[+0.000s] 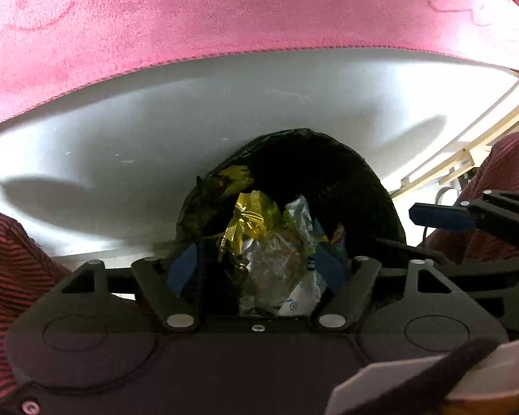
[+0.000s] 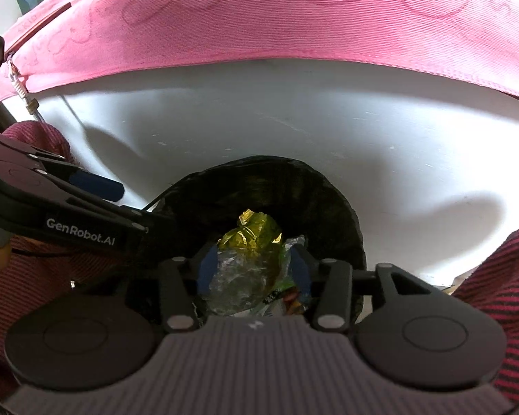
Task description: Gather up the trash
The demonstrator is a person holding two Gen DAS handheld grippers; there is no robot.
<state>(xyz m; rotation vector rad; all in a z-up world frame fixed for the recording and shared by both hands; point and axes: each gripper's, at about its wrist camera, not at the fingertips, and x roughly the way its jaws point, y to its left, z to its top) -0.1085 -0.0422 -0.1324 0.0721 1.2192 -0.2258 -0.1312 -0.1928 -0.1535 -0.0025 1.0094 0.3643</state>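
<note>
1. White floor (image 1: 155, 121) below, pink cloth (image 1: 225, 10) hanging across twelve o'clock, striped trouser legs at three and nine.
2. Black-lined bin (image 1: 346, 173) dead centre under both tools; crumpled wrappers (image 1: 270, 259) piled inside, yellow foil (image 2: 249, 238) uppermost.
3. Left gripper (image 1: 256, 266): blue pads spread, straddling the pile, pinching nothing.
4. Right gripper (image 2: 254, 271): likewise spread over the heap, apparently gripping nothing.
5. Trash judged dropped in; both equally near, pointing steeply down.
6. Open room toward twelve o'clock; bin rim close at three and nine, so best lifted straight out.

Glossy crinkled wrappers (image 1: 259, 238) (plastic), fuzzy pink cloth (image 1: 190, 17).
</note>
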